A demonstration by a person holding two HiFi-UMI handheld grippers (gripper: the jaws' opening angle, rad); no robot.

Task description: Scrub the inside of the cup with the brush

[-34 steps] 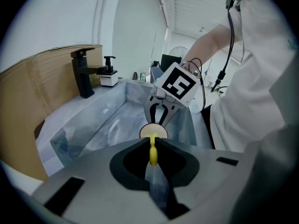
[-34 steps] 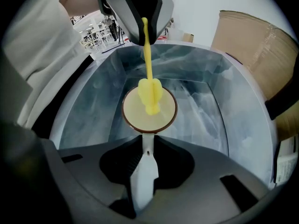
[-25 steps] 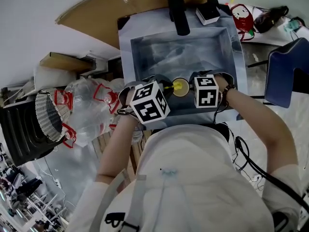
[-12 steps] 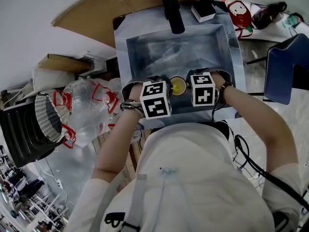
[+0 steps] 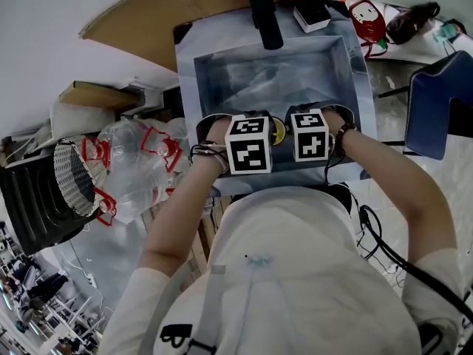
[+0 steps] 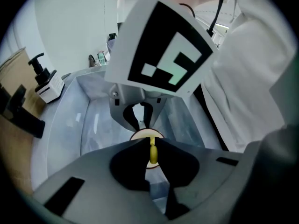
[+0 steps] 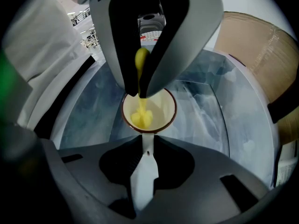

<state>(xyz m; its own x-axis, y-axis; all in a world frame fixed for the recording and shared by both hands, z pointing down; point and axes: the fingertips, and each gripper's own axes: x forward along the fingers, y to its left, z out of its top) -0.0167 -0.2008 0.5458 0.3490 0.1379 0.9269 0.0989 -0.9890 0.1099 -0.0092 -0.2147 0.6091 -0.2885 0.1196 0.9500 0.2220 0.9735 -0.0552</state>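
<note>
Centrally, yellow brush sat inside cup, stem pinched by left gripper, cup handle clamped in right gripper.

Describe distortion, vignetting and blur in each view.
Head view: wide-angle bowing curves the sink rim; lighting even. Left gripper view: black fisheye vignette in the corners. Right gripper view: cup sharp, blurred green smear at the left edge.
</note>
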